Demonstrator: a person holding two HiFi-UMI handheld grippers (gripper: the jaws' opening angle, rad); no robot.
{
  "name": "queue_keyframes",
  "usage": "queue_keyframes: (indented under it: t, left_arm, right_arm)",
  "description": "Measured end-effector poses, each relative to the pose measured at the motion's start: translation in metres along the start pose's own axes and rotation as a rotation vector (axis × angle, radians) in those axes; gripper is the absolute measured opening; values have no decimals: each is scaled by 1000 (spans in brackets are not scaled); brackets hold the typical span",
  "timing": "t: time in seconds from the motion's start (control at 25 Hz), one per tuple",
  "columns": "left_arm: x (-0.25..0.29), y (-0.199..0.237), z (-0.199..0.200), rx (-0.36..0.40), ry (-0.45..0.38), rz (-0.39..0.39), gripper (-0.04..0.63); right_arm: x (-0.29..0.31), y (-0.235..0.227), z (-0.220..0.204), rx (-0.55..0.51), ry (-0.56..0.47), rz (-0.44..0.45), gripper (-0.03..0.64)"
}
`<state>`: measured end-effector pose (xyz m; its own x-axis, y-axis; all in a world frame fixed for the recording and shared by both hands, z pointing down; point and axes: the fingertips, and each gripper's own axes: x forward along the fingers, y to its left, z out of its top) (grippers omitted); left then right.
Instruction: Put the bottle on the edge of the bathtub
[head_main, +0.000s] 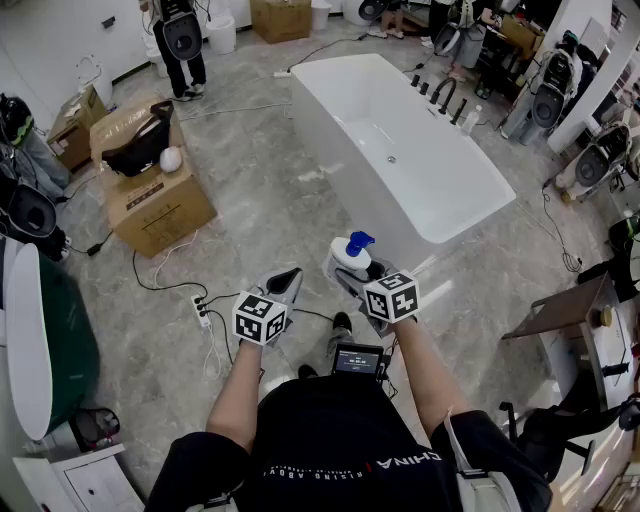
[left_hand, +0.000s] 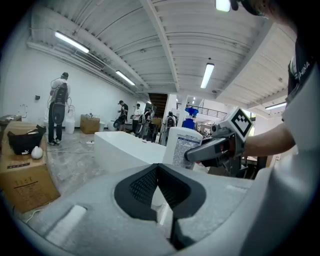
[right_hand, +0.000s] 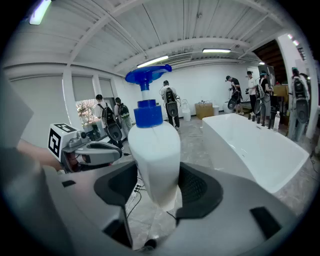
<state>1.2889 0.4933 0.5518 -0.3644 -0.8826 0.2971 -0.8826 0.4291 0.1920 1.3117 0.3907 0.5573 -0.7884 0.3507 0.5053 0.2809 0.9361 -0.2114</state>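
A white bottle (head_main: 350, 256) with a blue pump top is held upright above the floor, with my right gripper (head_main: 362, 278) shut on its lower body. In the right gripper view the bottle (right_hand: 152, 150) fills the space between the two dark pads. My left gripper (head_main: 284, 284) hovers just left of it, jaws shut with nothing between them. From the left gripper view the bottle (left_hand: 182, 145) shows to the right, in the right gripper (left_hand: 216, 148). The white bathtub (head_main: 331, 112) stands ahead and to the right, its near end a short way beyond the bottle.
Black faucet fittings (head_main: 441, 94) stand on the tub's far rim. Cardboard boxes (head_main: 152, 195) sit to the left, with a power strip (head_main: 203, 311) and cables on the floor near me. A brown table (head_main: 566, 308) is at the right. People (head_main: 181, 45) stand at the back.
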Motion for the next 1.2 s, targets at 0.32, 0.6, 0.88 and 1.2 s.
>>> queue_keyframes:
  t: [0.32,0.6,0.88,1.2]
  left_arm:
    - [4,-2,6,9,-16,-2,9]
    - [8,2,7,3,-17,-7,9]
    - [11,2,3,-4,-14,-18,9]
    - [17,4,6,-16,-21,-23,9]
  right_arm:
    - [1,-5,1,-17,1,7,262]
    - [3,-10,4,-21,-10,-10,262]
    - [2,-10,0,-16,-5,-16,262]
    - [2,-15,4,-13,-10,-15,263]
